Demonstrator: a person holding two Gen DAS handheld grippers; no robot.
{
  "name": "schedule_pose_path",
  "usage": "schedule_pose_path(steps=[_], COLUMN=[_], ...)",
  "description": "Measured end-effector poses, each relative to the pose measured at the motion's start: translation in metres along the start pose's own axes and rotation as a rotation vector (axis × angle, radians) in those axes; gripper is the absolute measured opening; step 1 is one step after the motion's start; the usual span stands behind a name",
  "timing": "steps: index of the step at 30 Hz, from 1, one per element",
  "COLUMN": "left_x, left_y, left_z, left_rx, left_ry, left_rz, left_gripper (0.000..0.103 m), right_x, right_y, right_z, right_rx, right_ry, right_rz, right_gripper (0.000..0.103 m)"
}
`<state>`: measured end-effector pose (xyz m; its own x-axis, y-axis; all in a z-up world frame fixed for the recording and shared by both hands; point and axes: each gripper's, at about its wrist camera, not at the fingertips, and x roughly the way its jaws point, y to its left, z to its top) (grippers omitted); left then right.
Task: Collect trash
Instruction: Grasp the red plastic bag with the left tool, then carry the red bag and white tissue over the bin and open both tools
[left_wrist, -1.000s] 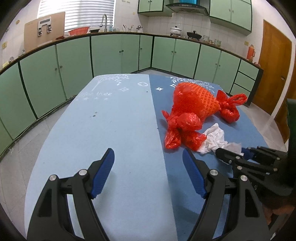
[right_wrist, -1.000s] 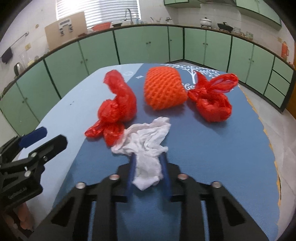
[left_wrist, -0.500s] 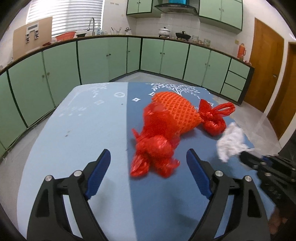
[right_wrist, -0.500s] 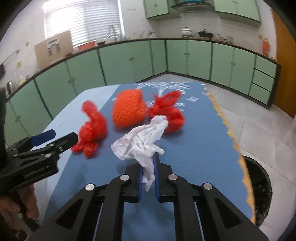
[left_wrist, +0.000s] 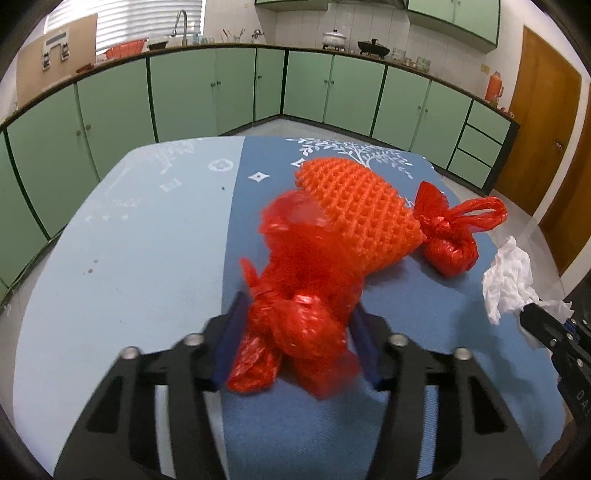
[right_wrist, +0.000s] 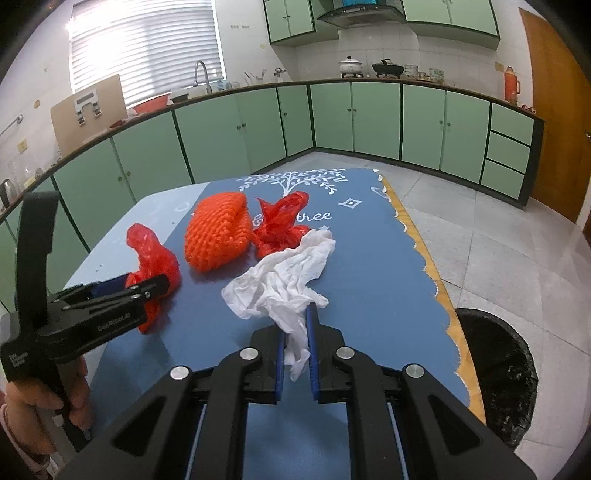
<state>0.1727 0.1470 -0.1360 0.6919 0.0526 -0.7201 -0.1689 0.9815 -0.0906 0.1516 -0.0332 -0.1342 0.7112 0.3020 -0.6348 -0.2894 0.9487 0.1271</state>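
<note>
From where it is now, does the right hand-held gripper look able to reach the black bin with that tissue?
Probably yes. The right hand-held gripper grips the white tissue, and the black bin sits open on the floor just past the table's right edge, nothing between them.

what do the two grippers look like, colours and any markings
Both are matte black plastic frames with triangular cut-outs, silver bolt heads and blue finger pads. The left gripper carries white lettering on its side and a curved black handle, gripped by a bare hand. The right gripper looks alike. No cables show.
</note>
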Motion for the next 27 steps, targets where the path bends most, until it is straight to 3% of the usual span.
schedule_pose_path(steps=[4, 7, 18, 27], left_x=[-0.004, -0.013, -0.07, -0.09], left_y=[0.0, 0.0, -0.013, -0.068], left_z=[-0.001, -0.005, -0.014, -0.018], left_rx=[-0.008, -0.018, 0.001, 0.082], left_ry=[-0.011, -0.027, -0.098, -0.126], left_rz=[0.0, 0.001, -0.064, -0.142], left_gripper=[0.035, 0.033, 0.032, 0.032], right_x=[0.0, -0.005, -0.036, -0.07], right_y=[0.001, 0.002, -0.003, -0.032], right_z=[0.001, 0.0, 0.0, -0.005], right_rx=[0.011, 0.008, 0.026, 0.07], right_ry=[0.001, -0.006, -0.049, -0.089], right_rz=[0.0, -0.002, 0.0, -0.042], right_gripper=[0.011, 0.011, 0.011, 0.011])
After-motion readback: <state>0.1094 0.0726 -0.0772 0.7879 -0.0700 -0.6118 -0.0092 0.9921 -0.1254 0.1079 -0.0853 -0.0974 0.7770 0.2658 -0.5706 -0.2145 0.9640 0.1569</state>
